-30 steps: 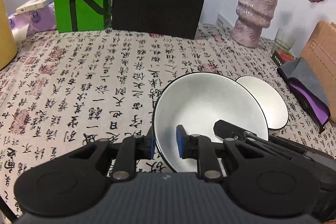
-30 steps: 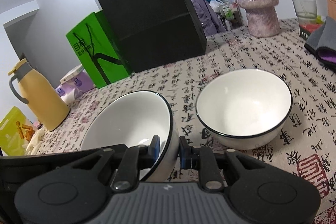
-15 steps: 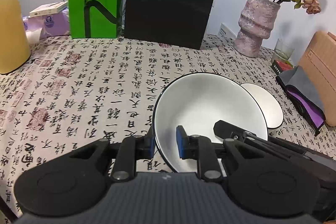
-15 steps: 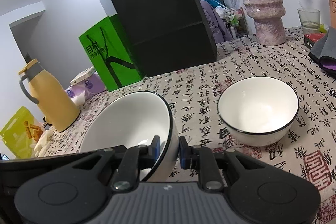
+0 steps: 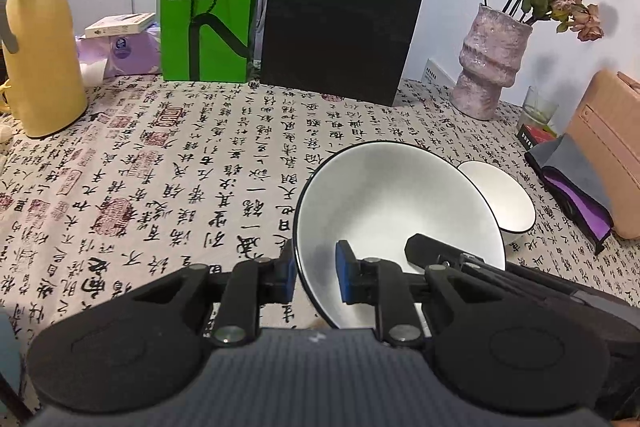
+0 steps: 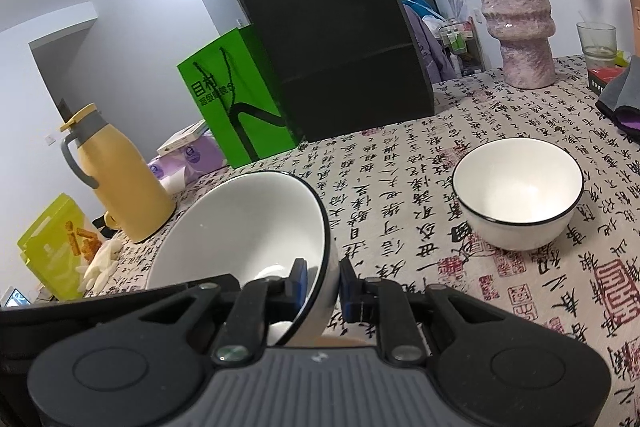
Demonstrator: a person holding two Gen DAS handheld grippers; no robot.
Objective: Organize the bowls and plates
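A large white bowl with a thin black rim (image 5: 392, 211) hangs tilted above the patterned tablecloth (image 5: 160, 187), carried by both grippers. My left gripper (image 5: 314, 277) is shut on its left rim, one blue pad inside and one outside. My right gripper (image 6: 323, 285) is shut on the opposite rim of the same large bowl (image 6: 248, 227); one of its fingers (image 5: 432, 247) shows inside the bowl. A second, smaller white bowl (image 6: 520, 195) stands upright on the cloth further right, partly hidden behind the held bowl in the left wrist view (image 5: 500, 199).
At the back stand a green paper bag (image 5: 208, 11), a black paper bag (image 5: 344, 15) and a pink vase with dried flowers (image 5: 492, 67). A yellow jug (image 5: 36, 47) is far left. A glass (image 6: 596, 39), a tan case (image 5: 608, 147) and a grey-purple cloth (image 5: 572, 195) lie right.
Both grippers have drawn back and risen a little with the large bowl. The smaller bowl and the bags now look further off, and the yellow jug has come into the left wrist view.
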